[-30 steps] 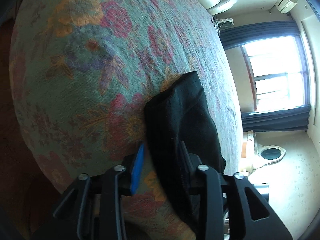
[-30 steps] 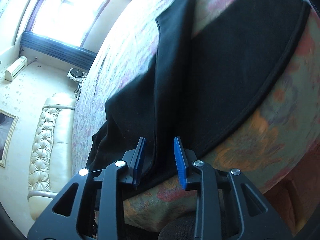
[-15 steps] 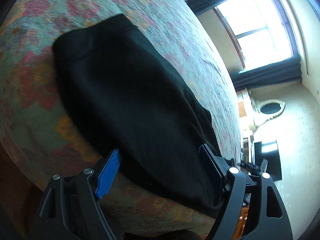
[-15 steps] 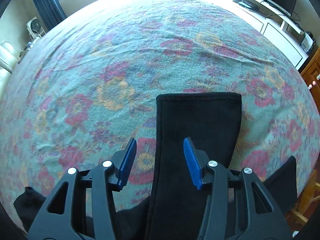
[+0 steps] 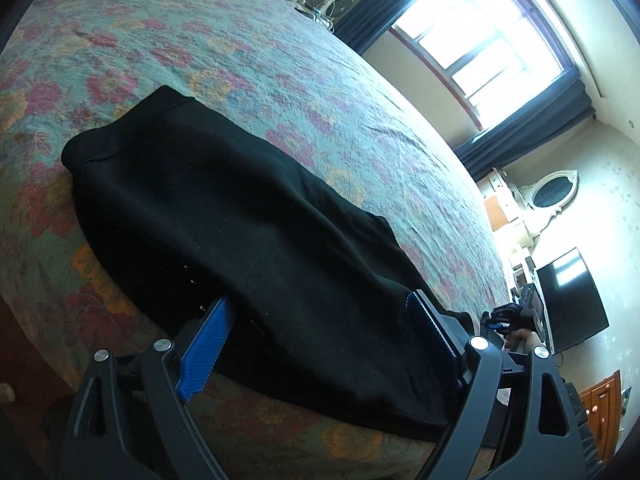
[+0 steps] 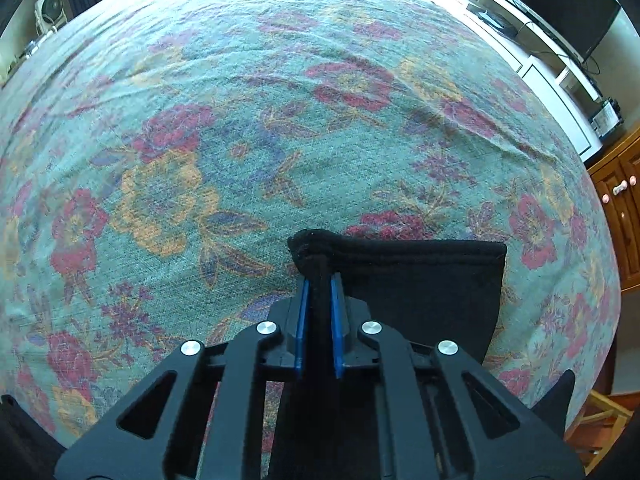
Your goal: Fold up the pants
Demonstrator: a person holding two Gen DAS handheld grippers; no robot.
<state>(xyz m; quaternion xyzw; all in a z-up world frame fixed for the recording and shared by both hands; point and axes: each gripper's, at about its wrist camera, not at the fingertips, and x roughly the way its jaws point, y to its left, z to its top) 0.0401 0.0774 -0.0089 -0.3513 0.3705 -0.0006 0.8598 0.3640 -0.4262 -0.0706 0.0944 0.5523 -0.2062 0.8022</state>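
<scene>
Black pants [image 5: 224,216] lie folded lengthwise along the near edge of a bed with a floral green cover [image 5: 280,72]. My left gripper [image 5: 320,320] is open, its blue pads wide apart on either side of the pants near the bed's edge. In the right wrist view my right gripper [image 6: 319,292] is shut on the black pants [image 6: 420,276], pinching the hem corner of a leg end. The rest of that leg end lies flat to the right of the fingers. The right gripper and hand also show far right in the left wrist view [image 5: 504,320].
The floral cover [image 6: 240,120] stretches far ahead of the right gripper. A window with dark curtains [image 5: 480,40], an oval mirror [image 5: 554,194] and a TV [image 5: 568,300] stand beyond the bed. A white TV shelf [image 6: 532,52] and wooden cabinet [image 6: 620,200] are at the right.
My right gripper has closed on the hem corner of the pants leg. My left gripper has stayed open over the pants and pulled back a little, showing more of the bed.
</scene>
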